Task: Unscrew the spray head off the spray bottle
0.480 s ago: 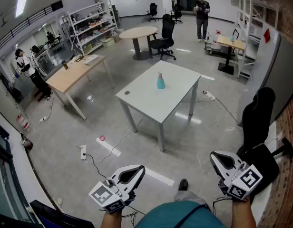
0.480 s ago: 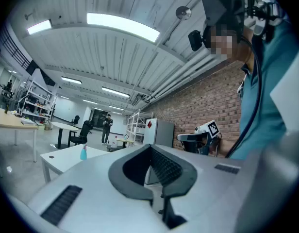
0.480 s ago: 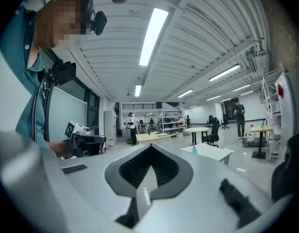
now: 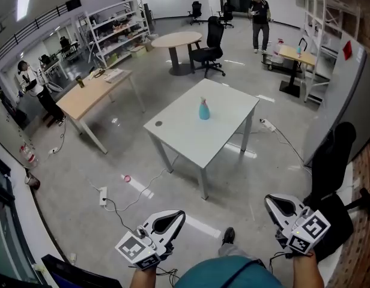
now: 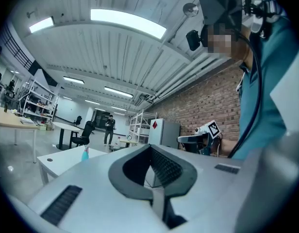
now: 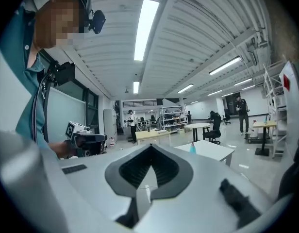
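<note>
Head view: the spray bottle (image 4: pixel 203 110) stands upright near the middle of the white table (image 4: pixel 191 140), well apart from us across open floor. The left gripper (image 4: pixel 179 215) and right gripper (image 4: pixel 269 201) hang low beside our body, both pointing toward the table.

Left gripper view: the jaws meet at the tips with nothing between them. The bottle shows small and far off, left of the jaws.

Right gripper view: the jaws are pressed together and empty. The bottle sits far off, right of the jaws.

Handling, our judgement: a small plastic bottle, likely light and smooth, so it may tip or spin. We would clamp the body low with one gripper and twist the spray head at its collar with the other. We cannot tell the fill level.
</note>
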`<state>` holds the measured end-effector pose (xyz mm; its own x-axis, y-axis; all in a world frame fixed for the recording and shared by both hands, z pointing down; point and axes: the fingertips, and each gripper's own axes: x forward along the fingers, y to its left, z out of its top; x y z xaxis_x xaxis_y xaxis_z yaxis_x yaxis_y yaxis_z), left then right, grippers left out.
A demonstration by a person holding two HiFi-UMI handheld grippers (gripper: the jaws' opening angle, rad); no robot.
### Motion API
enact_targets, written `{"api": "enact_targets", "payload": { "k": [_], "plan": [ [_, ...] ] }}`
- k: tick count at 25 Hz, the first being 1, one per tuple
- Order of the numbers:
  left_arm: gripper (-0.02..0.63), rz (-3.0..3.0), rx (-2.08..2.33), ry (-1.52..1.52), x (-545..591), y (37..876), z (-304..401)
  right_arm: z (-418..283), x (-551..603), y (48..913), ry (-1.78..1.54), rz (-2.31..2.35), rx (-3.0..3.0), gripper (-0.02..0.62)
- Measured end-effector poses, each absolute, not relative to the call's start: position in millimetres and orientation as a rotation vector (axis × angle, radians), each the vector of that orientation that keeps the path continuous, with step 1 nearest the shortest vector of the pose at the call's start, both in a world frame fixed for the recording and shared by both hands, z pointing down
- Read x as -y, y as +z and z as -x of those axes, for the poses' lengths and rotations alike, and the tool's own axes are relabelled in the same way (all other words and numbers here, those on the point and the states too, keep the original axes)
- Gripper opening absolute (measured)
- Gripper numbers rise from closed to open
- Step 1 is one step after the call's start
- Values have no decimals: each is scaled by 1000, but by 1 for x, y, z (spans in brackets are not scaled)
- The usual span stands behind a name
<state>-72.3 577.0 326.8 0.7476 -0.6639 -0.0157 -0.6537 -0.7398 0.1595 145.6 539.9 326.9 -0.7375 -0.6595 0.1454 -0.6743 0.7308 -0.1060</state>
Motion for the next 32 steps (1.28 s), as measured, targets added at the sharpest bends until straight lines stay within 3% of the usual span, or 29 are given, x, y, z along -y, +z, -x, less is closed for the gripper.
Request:
{"api": "enact_targets", "payload": {
  "k": [22, 32],
  "plan": [
    [4, -2778, 1184, -211, -320, 316, 27, -152, -272, 326, 206, -871, 2894, 0],
    [4, -2774, 1195, -119, -200, 350, 43, -138, -168, 337, 233, -884, 2885, 1]
  ]
}}
